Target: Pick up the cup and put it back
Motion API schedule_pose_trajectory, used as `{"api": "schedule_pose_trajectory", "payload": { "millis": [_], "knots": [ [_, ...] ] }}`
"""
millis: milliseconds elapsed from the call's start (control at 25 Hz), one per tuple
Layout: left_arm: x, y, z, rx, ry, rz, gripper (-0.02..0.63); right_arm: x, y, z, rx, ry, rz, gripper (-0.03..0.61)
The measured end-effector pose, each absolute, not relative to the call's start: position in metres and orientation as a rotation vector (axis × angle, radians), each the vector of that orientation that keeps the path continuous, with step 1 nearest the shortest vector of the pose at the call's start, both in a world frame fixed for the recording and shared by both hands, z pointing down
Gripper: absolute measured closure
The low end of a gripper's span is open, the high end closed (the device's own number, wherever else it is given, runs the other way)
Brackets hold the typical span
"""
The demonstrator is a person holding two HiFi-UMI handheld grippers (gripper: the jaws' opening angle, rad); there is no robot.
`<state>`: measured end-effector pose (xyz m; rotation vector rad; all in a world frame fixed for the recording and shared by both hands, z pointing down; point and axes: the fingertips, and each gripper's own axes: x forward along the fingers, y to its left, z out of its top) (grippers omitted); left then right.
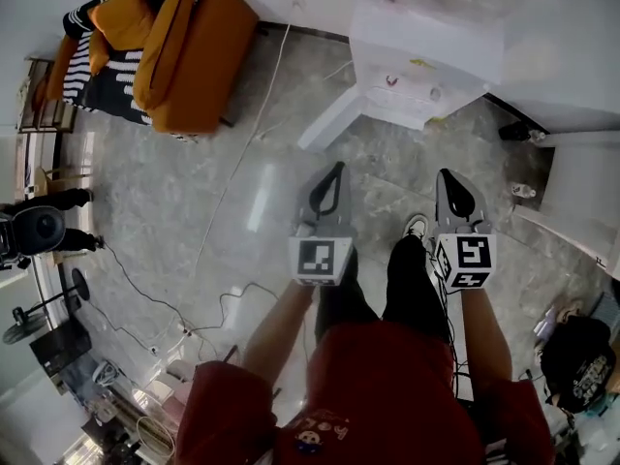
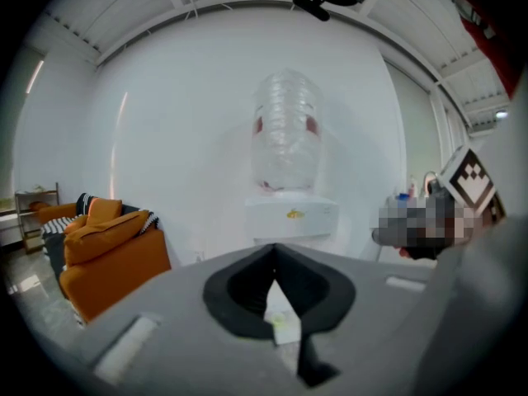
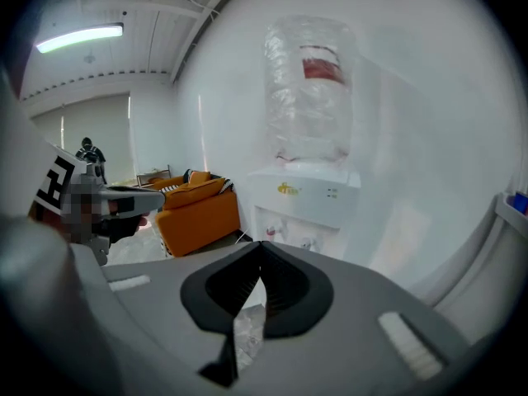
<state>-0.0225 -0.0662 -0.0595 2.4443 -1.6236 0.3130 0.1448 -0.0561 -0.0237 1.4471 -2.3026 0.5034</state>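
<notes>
**Left gripper.** The left gripper [image 1: 336, 168] is held over the grey marble-pattern floor [image 1: 194, 201], in front of the person's legs. In the left gripper view, the jaws of the left gripper [image 2: 275, 250] are closed tip to tip, with nothing between them. Its marker cube [image 1: 322, 260] sits at the hand end.

**Right gripper.** The right gripper [image 1: 446, 174] is held beside the left one, a little apart from it. In the right gripper view, the jaws of the right gripper [image 3: 262, 246] are likewise closed tip to tip and empty. Its marker cube [image 1: 465, 262] faces the head camera.

**Surroundings.**
- Both grippers point toward a white water dispenser [image 1: 417, 56] standing against the white wall.
- The dispenser carries a clear water bottle [image 2: 285, 130] upside down on top. The bottle bears a red label in the right gripper view [image 3: 309, 89].
- The two taps [image 3: 307, 243] are visible on the dispenser front, just above the jaws in that view.
- An orange sofa [image 1: 184, 56] with a striped cushion stands to the left, well apart from the dispenser.
- A thin cable [image 1: 237, 163] runs across the floor between them.
- A black backpack [image 1: 576, 361] lies at the person's right.

**Cup.** Its location cannot be determined. No view resolves it, and neither gripper holds it.
</notes>
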Motion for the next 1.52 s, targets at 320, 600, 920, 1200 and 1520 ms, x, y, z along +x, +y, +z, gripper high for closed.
{"api": "schedule_pose_trajectory", "payload": {
  "millis": [320, 600, 920, 1200, 1520],
  "knots": [
    [-0.017, -0.073, 0.039, 2.438, -1.642, 0.396, 0.613, 0.142, -0.064, 0.080, 1.326, -2.311, 0.499, 0.580],
    [-0.029, -0.071, 0.183, 2.429, -1.571, 0.450, 0.612, 0.117, -0.066, 0.210, 1.302, -2.290, 0.516, 0.580],
    [-0.042, -0.067, 0.325, 2.497, -1.476, 0.517, 0.614, 0.098, -0.067, 0.344, 1.318, -2.260, 0.487, 0.580],
    [-0.048, -0.083, 0.431, 2.559, -1.423, 0.505, 0.613, 0.095, -0.089, 0.446, 1.345, -2.268, 0.441, 0.580],
    [-0.048, -0.109, 0.538, 2.658, -1.429, 0.522, 0.613, 0.088, -0.116, 0.530, 1.404, -2.374, 0.229, 0.581]
  ]
}}
